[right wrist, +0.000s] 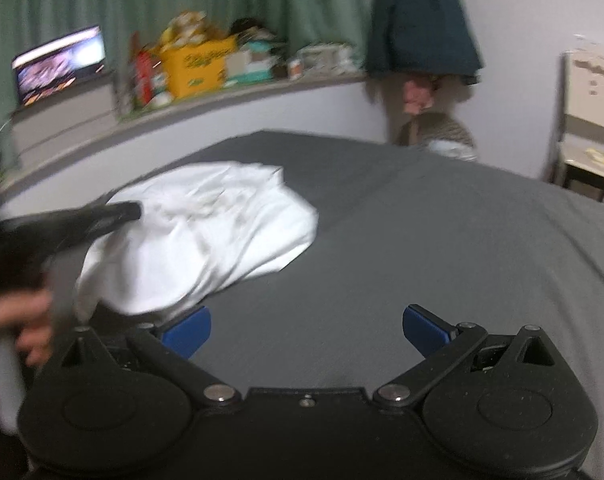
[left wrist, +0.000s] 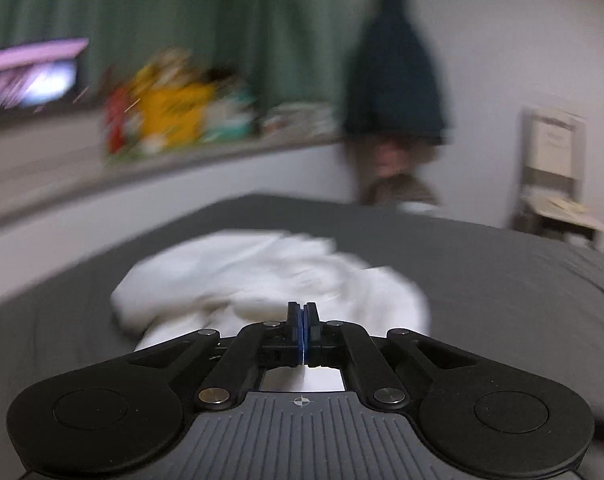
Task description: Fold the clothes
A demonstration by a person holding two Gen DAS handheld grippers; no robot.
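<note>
Covering most of both views is a big bed with a dark grey sheet, and green curtains hang behind it. On the wall to the right hangs a dark blue coat. A long grey ledge runs under the curtains and holds a lit screen and a yellow box with other small things around it, too blurry to name. The white cloth lies crumpled on the sheet, toward the left side of the bed. The left gripper sits right at the near edge of that cloth with its two blue pads pressed flat together; it may have a bit of the cloth pinched, but the blur hides that. In the right wrist view it reaches in from the left over the cloth. The right gripper has its blue pads spread wide apart, with only grey sheet between them, and the cloth's near corner lies just by its left pad. A blurry hand shows at the left edge.
</note>
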